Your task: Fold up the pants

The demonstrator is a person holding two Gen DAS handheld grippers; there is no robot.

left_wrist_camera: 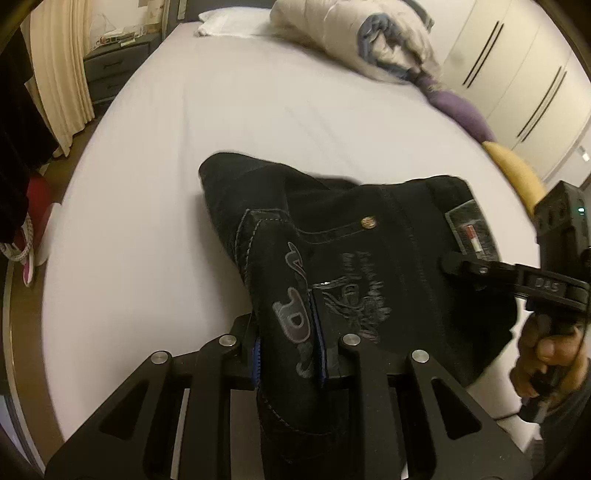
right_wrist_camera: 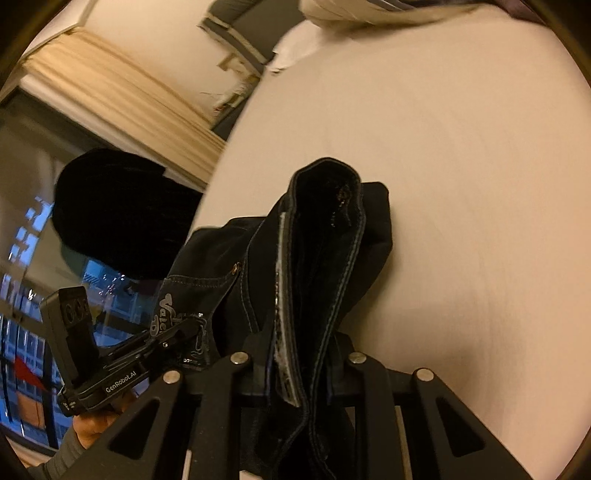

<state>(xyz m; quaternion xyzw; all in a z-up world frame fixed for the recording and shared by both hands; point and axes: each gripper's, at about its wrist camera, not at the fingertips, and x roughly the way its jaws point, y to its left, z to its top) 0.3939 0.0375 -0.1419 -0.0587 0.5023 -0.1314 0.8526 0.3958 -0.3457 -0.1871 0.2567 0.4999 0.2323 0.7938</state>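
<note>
Gripping the black pants (left_wrist_camera: 332, 266) from both ends: left claw (left_wrist_camera: 291, 354) is clenched on the printed pocket side, right claw (right_wrist_camera: 299, 365) pinches the waistband edge. Pants hang bunched between them, just over the white bed (left_wrist_camera: 184, 147). Farther back, a rolled duvet (left_wrist_camera: 354, 33) and pillow (left_wrist_camera: 229, 20).
</note>
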